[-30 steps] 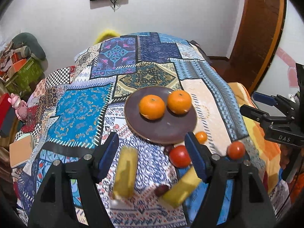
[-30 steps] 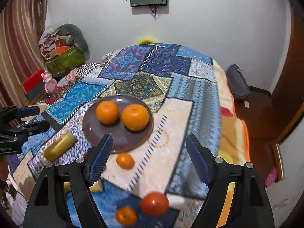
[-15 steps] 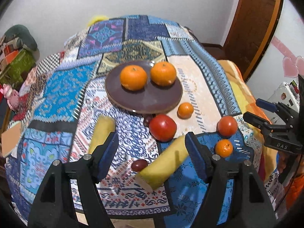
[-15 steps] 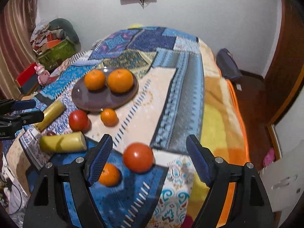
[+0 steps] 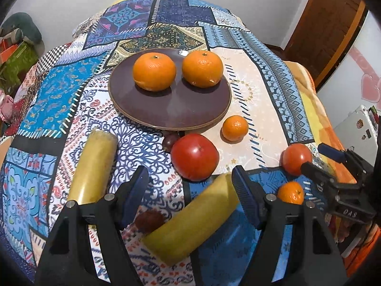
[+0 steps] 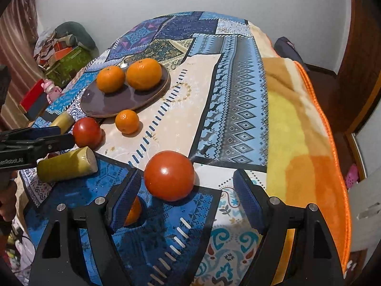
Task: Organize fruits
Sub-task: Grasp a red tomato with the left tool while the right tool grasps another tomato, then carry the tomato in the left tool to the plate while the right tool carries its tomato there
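**Inspector:** Edges and clearance?

**Assistant:** The patchwork-covered surface [image 6: 214,90] is bare cloth from the plate [image 6: 107,104] out to its 3 o'clock edge, where an orange-and-yellow blanket [image 6: 297,124] drapes down. The near edge at 6 o'clock lies under both tools.

**Inspector:** Jaws?

**Assistant:** Left gripper [image 5: 190,190]: jaws wide, holding nothing; a yellow cylinder [image 5: 190,224] lies slantwise between them, with no pad seen pressing on it. Right gripper [image 6: 185,197]: jaws wide, empty, flanking a tomato [image 6: 169,175] without touching it.

**Inspector:** Fruit locations?

**Assistant:** Two large oranges [image 5: 154,71] sit on the plate. From the left camera, a small orange [image 5: 235,128] is just off its rim at 4 o'clock, a second tomato [image 5: 194,156] at 6 o'clock, another yellow cylinder [image 5: 94,164] at 8 o'clock.

**Inspector:** Room?

**Assistant:** White wall at 12 o'clock, wooden door [image 5: 326,23] at 2 o'clock, piled belongings [image 6: 64,52] at 10 o'clock.
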Motion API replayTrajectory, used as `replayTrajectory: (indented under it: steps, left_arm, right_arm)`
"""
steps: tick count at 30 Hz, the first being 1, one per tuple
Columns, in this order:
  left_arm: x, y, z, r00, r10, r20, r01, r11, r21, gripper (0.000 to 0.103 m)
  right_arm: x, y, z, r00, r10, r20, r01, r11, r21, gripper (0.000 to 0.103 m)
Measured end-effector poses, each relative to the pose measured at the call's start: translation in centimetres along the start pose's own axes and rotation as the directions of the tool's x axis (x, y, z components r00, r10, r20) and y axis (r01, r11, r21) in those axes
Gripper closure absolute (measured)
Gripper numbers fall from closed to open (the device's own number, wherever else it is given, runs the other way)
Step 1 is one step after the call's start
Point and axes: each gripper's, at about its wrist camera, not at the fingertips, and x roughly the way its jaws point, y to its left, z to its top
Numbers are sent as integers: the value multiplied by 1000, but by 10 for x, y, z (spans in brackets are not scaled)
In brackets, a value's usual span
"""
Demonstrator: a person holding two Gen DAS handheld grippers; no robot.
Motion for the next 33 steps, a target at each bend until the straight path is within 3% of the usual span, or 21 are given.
replayTrajectory:
  steps: [6,12,14,16,33]
  left_arm:
    - [15,-2,8,1000,-4,-11,4,1000,-15,31]
    - [25,-5,11,1000,-6,-16,6,1000,-12,36]
    - [28,-5,11,1000,-11,-25,10,1000,-12,46]
    - [31,-6,9,1000,-2,-23,2,1000,-1,52]
    - [-2,-6,6,999,-22,25,22,999,25,52]
  right_arm:
    - [10,0,0,1000,22,-18,-22,1000,2,29]
    - [17,4,0,997,61,-39,-61,998,-7,47]
    - [21,5,0,996,72,-47,-72,997,-10,56]
    - [21,6,0,997,71,-42,-71,997,-11,56]
    - [4,8,13,997,72,13,-72,997,-4,57]
